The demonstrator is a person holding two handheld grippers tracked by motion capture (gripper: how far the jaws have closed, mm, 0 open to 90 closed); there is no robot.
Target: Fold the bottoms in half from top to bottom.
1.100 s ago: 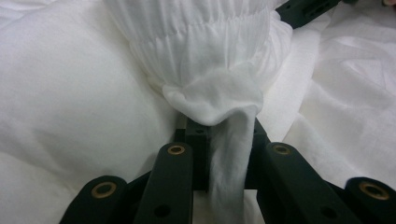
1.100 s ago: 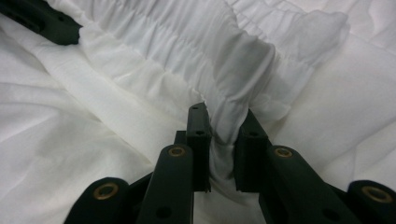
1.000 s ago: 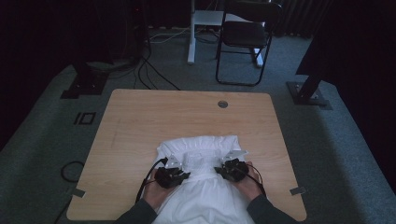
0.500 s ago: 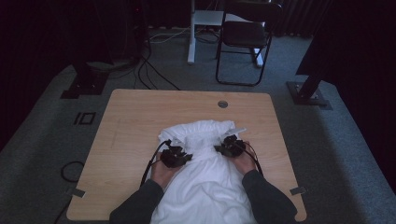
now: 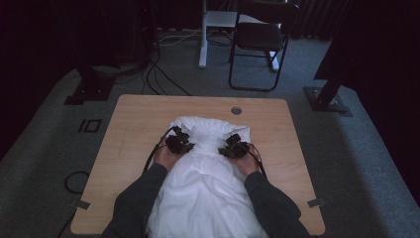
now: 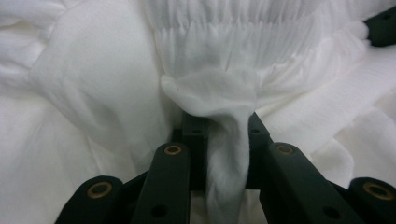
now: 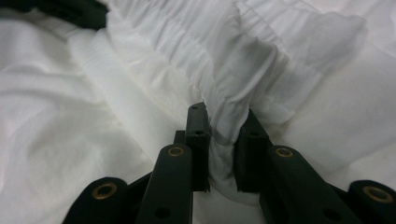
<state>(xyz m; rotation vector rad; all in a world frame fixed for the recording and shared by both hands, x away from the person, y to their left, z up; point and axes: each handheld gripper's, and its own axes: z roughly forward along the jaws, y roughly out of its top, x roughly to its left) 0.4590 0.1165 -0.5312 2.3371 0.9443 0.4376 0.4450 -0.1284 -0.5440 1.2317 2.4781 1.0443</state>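
Note:
A white garment (image 5: 203,183) with a gathered elastic band lies bunched on the wooden table (image 5: 133,119), reaching from the near edge to past the middle. My left gripper (image 5: 184,145) sits on its left side, shut on a fold of the white cloth (image 6: 224,140) just below the band. My right gripper (image 5: 229,148) is on the right side, shut on a pinch of the gathered band (image 7: 224,135). Both hands rest on the fabric. In the left gripper view the other gripper (image 6: 383,28) shows at the top right.
A round cable hole (image 5: 236,110) is in the table's far edge. A black chair (image 5: 260,39) and a white post (image 5: 203,34) stand on the carpet beyond. Cables (image 5: 158,74) run over the floor at the far left. Bare wood lies left and right of the garment.
Both grippers have moved away from the person toward the far side of the table, dragging the top of the garment with them. More of the forearms are now over the table.

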